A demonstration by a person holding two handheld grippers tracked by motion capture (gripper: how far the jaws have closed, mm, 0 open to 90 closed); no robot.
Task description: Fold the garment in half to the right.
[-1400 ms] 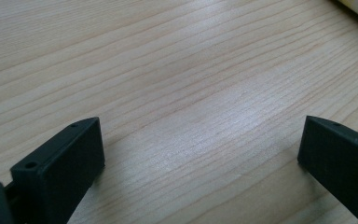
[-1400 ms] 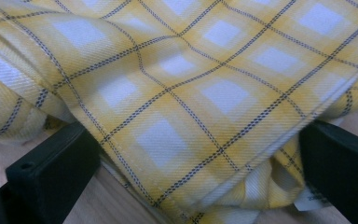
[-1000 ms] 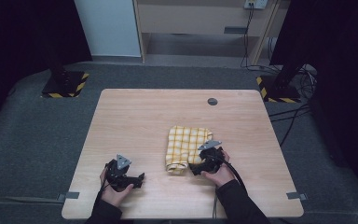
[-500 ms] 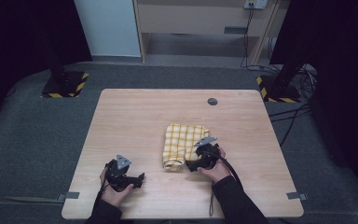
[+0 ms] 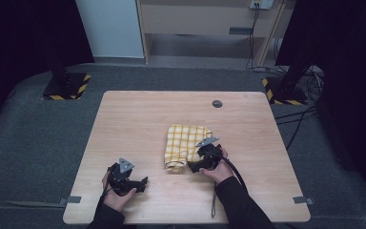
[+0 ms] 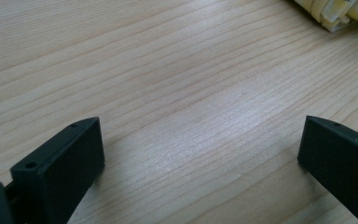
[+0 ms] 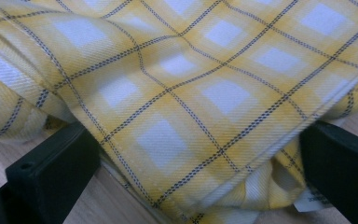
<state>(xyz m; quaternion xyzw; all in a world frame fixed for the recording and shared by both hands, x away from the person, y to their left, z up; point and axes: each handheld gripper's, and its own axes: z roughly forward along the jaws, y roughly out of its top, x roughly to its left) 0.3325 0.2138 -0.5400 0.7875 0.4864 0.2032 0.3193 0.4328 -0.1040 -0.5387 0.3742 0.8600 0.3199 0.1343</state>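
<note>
Each black tool [image 5: 145,182] carries a grey three-cornered plate, a trailing black cable and dark sleeves behind.

The folded cloth [image 5: 186,145] lies on the table [image 5: 138,119], just right of centre. The right gripper [image 5: 194,165] sits at its near right corner, and in the right gripper view the cloth's [image 7: 177,107] edge lies between the two spread jaws, a fold draped over them. The left gripper [image 5: 142,183] rests on the table well to the left of that, nearer the front edge; bare wood [image 6: 191,107] lies between its wide jaws, the cloth [image 6: 340,11] ahead and to its right, apart. A small round disc [image 5: 217,103] lies beyond the cloth, toward the far edge.
</note>
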